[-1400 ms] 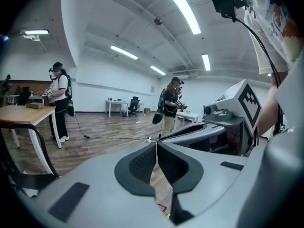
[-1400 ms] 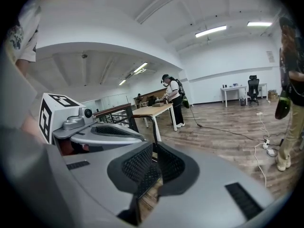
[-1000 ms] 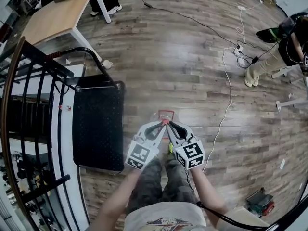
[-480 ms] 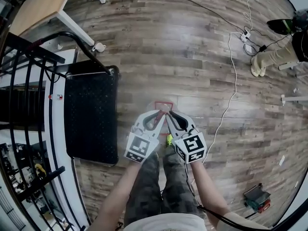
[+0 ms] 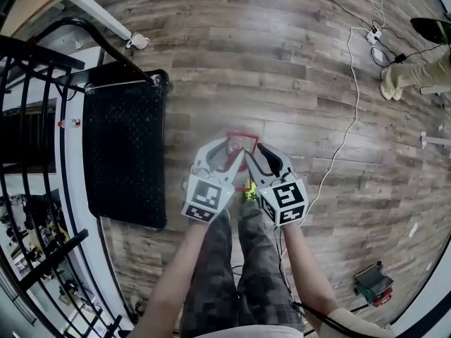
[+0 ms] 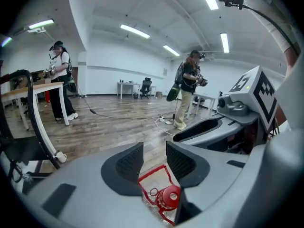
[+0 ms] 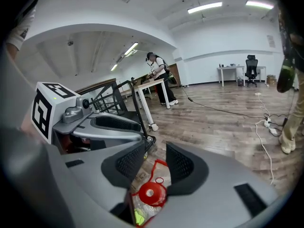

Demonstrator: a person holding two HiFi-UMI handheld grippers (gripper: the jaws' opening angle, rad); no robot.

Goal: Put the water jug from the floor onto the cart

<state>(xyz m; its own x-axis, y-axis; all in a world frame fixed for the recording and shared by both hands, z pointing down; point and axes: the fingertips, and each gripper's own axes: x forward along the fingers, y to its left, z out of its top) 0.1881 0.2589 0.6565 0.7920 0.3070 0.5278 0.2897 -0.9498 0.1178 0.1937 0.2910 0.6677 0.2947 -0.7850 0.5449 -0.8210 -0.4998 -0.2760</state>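
- You're standing over the wood floor [image 5: 282, 69], with cables trailing across its far right side.
- The cart [image 5: 123, 153] is lying to your left, its black deck bare and well apart from the jug. Its wheels aren't showing.
- The water jug [image 5: 241, 134] is sitting on the floor just ahead of your feet, right of the cart and directly under both grippers.
- Your hands and tools are covering most of its clear body, so I can't tell how full it is.
- I'd be treating it as heavy, with smooth, slippery walls and water that sloshes.
- The left gripper [image 6: 155, 156] has just been opening. Its jaws are standing roughly half apart, gripping nothing, with the jug showing through the gap below.
- The right gripper [image 7: 155, 161] is doing the same: partly spread, empty, hovering over the jug without touching.
- The red carry handle [image 6: 151, 172] is looking like the stiff, sure place to grab, one gripper on each side.
- The red cap [image 7: 149, 194] is marking the neck, a poorer hold I'd say.
- A yellow-green patch [image 7: 137, 217] beside the jug is too cut off to identify.
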